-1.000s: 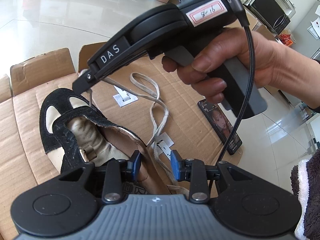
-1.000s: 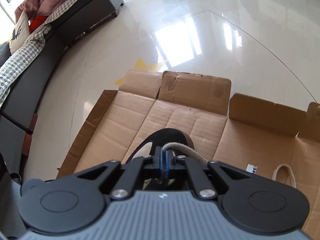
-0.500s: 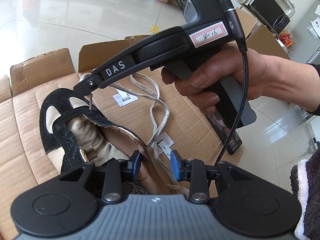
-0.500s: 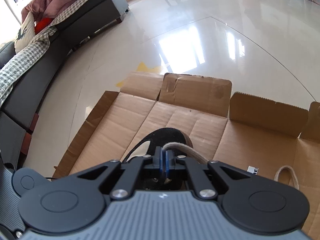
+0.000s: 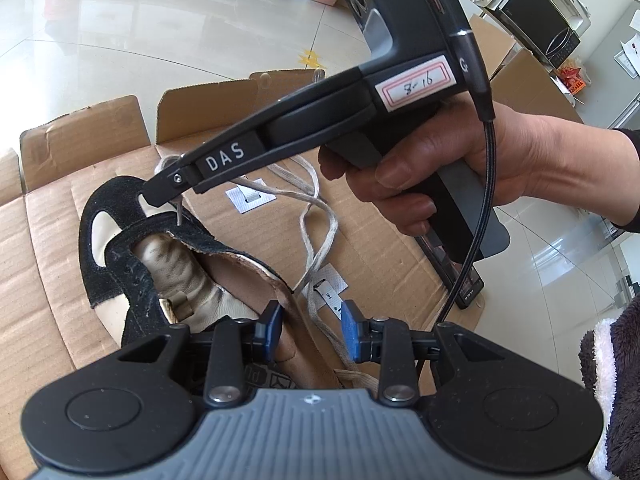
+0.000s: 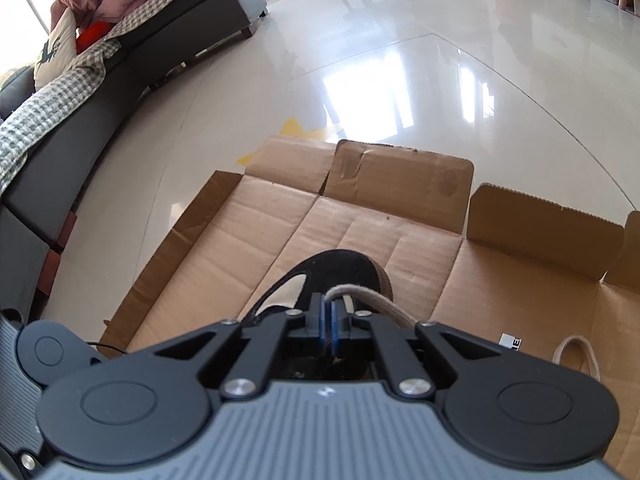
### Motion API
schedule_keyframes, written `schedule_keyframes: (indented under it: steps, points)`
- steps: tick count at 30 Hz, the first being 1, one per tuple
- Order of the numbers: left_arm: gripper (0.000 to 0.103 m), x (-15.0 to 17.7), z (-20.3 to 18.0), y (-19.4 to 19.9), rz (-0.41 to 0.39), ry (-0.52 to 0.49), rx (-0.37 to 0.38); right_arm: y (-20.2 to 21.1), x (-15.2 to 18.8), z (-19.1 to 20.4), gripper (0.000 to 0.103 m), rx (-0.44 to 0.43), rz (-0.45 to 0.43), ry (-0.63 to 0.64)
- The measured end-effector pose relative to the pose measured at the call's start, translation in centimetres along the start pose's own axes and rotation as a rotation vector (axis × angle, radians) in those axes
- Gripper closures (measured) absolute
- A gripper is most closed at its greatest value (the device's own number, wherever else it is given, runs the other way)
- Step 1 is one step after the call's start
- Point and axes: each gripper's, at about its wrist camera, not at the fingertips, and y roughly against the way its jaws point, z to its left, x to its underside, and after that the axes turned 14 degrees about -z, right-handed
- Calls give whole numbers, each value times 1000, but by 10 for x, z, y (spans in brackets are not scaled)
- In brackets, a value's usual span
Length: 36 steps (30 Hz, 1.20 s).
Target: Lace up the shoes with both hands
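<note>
A black suede and cream shoe [image 5: 120,256] lies on flattened cardboard [image 5: 52,240], toe pointing away. Its beige lace [image 5: 320,240] trails loose over the cardboard to the right. My left gripper [image 5: 310,330] stands open over the shoe's right collar edge, nothing pinched between its blue pads. In the left wrist view, my right gripper [image 5: 164,196] is held by a hand [image 5: 460,176] above the toe end, shut on the lace, whose tip hangs down at the shoe's upper. The right wrist view shows the right gripper [image 6: 329,322] pads closed on the lace [image 6: 372,304], black toe [image 6: 340,268] beyond.
A phone [image 5: 452,272] lies at the cardboard's right edge under the hand. White labels [image 5: 250,200] are stuck on the cardboard. Raised box flaps [image 6: 400,176] stand at the far side. A dark sofa [image 6: 100,92] runs along the left over glossy floor tiles.
My right gripper has lifted and moved right with the lace end, drawing the lace tip up from the shoe's upper. The left gripper has stayed open in place.
</note>
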Motion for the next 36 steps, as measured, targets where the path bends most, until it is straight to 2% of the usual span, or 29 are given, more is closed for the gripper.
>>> schedule_keyframes:
  steps: [10,13,14,15,21,28,30,33,36]
  points:
    - [70,0,1,0,2,-3,0,-2,11,5,99,-22,23,-26]
    - [68,-1,3,4,3,2,-3,1,6,0,86,-18,27,-68]
    - [67,-2,4,5,3,7,-7,2,5,-1,74,-14,27,-82]
    - [66,-3,6,7,2,12,-10,4,3,-2,71,-10,28,-93]
    - [66,-13,22,25,-14,45,-28,15,-2,1,69,9,97,-116]
    - [66,-33,24,30,-58,-123,-145,27,-26,0,85,34,61,-104]
    - [71,-34,25,22,-46,-159,-155,21,-29,0,94,40,63,-91]
    - [76,-29,25,11,-14,-213,-172,13,-28,0,99,38,75,-83]
    - [76,-26,28,4,-9,-239,-179,6,-21,-4,101,58,100,-81]
